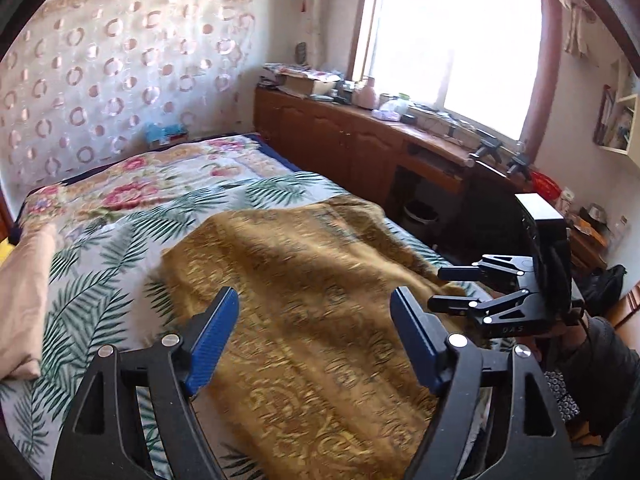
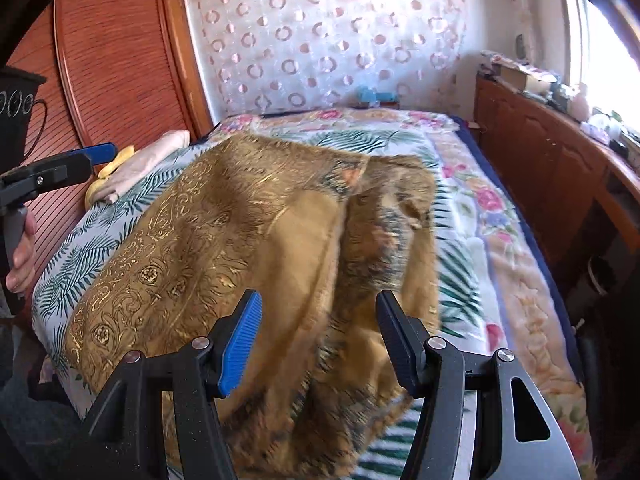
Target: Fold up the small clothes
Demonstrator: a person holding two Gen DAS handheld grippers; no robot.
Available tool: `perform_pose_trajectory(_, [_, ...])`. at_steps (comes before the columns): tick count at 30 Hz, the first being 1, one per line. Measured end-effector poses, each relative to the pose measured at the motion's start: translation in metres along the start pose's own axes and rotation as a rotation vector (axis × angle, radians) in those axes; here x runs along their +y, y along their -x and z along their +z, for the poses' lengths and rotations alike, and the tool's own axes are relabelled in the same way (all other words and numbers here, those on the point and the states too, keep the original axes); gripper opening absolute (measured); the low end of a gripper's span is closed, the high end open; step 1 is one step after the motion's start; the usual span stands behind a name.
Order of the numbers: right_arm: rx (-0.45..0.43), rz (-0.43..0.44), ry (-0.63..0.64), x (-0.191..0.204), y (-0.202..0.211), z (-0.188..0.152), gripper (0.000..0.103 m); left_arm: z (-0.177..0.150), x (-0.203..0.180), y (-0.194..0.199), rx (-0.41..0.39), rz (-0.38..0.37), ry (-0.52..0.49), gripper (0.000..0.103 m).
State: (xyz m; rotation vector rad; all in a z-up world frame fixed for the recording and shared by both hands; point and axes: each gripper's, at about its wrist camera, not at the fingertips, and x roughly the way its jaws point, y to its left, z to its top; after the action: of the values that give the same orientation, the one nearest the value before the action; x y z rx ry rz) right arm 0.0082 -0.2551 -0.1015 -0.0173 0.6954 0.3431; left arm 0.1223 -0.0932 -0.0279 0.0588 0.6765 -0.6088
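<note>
Gold-patterned cloth garment, ribbed wooden headboard

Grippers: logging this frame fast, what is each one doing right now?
Left gripper: open, holding nothing, above the gold cloth.
Right gripper: open, holding nothing, above the same cloth.

Your right hand-held gripper is hovering with its jaws spread wide over a golden-brown patterned cloth, gripping nothing. The cloth is lying rumpled on the bed. Your left hand-held gripper is showing at the left edge.
</note>
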Motion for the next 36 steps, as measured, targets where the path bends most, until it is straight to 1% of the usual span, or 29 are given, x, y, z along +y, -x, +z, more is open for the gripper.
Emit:
perform_pose_trajectory(5, [0.079, 0.026, 0.011, 0.003, -0.034, 0.008, 0.061, -0.023, 0.023, 0.002, 0.018, 0.058, 0.043, 0.079])
perform_pose_trajectory(7, [0.086, 0.034, 0.015, 0.006, -0.04, 0.011, 0.061, -0.031, 0.029, 0.001, 0.025, 0.071, 0.061, 0.079])
perform_pose_trajectory(8, [0.079, 0.034, 0.019, 0.008, -0.041, 0.013, 0.058, -0.035, 0.032, 0.0, 0.027, 0.08, 0.07, 0.079])
perform_pose_trajectory(9, [0.068, 0.035, 0.021, 0.01, -0.041, 0.015, 0.046, -0.039, 0.035, 0.0, 0.029, 0.089, 0.077, 0.079])
perform_pose_trajectory(13, [0.075, 0.058, 0.064, 0.023, -0.048, 0.019, 0.034, -0.052, 0.044, -0.007, 0.04, 0.098, 0.121, 0.079])
perform_pose_trajectory(15, [0.084, 0.049, 0.087, 0.024, -0.051, 0.019, 0.018, -0.055, 0.046, -0.006, 0.041, 0.095, 0.129, 0.079])
perform_pose_trajectory(17, [0.08, 0.052, 0.113, 0.025, -0.049, 0.02, 0.011, -0.056, 0.044, -0.006, 0.04, 0.092, 0.126, 0.079])
perform_pose_trajectory(18, [0.061, 0.036, 0.127, 0.024, -0.045, 0.022, 0.01, -0.057, 0.043, -0.006, 0.037, 0.088, 0.125, 0.079])
perform_pose_trajectory(22, [-0.016, 0.007, 0.151, 0.016, -0.021, 0.037, 0.008, -0.058, 0.036, -0.007, 0.038, 0.074, 0.119, 0.079])
perform_pose_trajectory(24, [-0.052, -0.045, 0.165, 0.006, -0.007, 0.047, 0.008, -0.059, 0.034, -0.008, 0.04, 0.069, 0.113, 0.079])
perform_pose_trajectory(26, [-0.061, -0.085, 0.153, -0.01, 0.002, 0.052, 0.008, -0.058, 0.033, -0.009, 0.043, 0.06, 0.111, 0.079])
perform_pose_trajectory(27, [-0.052, -0.103, 0.138, -0.019, 0.004, 0.051, 0.008, -0.058, 0.031, -0.01, 0.045, 0.057, 0.109, 0.079])
perform_pose_trajectory(31, [0.067, -0.119, 0.096, -0.045, -0.016, 0.023, 0.009, -0.06, 0.028, -0.015, 0.054, 0.051, 0.107, 0.079])
perform_pose_trajectory(32, [0.085, -0.121, 0.087, -0.049, -0.021, 0.018, 0.012, -0.06, 0.027, -0.016, 0.057, 0.052, 0.106, 0.079])
perform_pose_trajectory(33, [0.095, -0.124, 0.078, -0.052, -0.023, 0.014, 0.02, -0.06, 0.027, -0.017, 0.06, 0.058, 0.105, 0.079])
perform_pose_trajectory(35, [0.075, -0.127, 0.054, -0.056, -0.02, 0.014, 0.03, -0.058, 0.027, -0.018, 0.06, 0.073, 0.105, 0.079])
perform_pose_trajectory(36, [0.055, -0.111, 0.038, -0.058, -0.017, 0.019, 0.031, -0.058, 0.027, -0.018, 0.057, 0.083, 0.106, 0.079])
